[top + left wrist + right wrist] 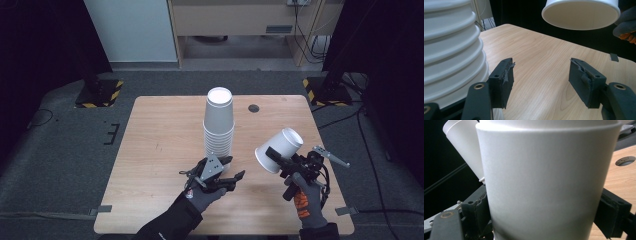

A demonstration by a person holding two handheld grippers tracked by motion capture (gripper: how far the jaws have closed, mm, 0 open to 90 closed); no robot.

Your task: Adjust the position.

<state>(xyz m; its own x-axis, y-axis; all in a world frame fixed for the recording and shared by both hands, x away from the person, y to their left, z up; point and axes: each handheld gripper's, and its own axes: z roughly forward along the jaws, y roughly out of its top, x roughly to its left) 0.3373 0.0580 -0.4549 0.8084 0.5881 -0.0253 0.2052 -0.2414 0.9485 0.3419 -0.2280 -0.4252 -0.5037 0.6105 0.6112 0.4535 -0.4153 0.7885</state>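
- Cup [279, 149]: one white paper cup, held up tilted at lower right of the high view, clamped across its wall by the right gripper [285, 162].
- Stack of cups [219, 122]: one, upside down at the centre of the table [160, 150].
- Left gripper [235, 167]: jaws wide apart with nothing between them, just beside the stack's base.
- Table is light wood, on grey carpet [60, 150]; dark curtains at both sides.

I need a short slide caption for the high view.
Right gripper holds a white cup; open left gripper nears the cup stack.
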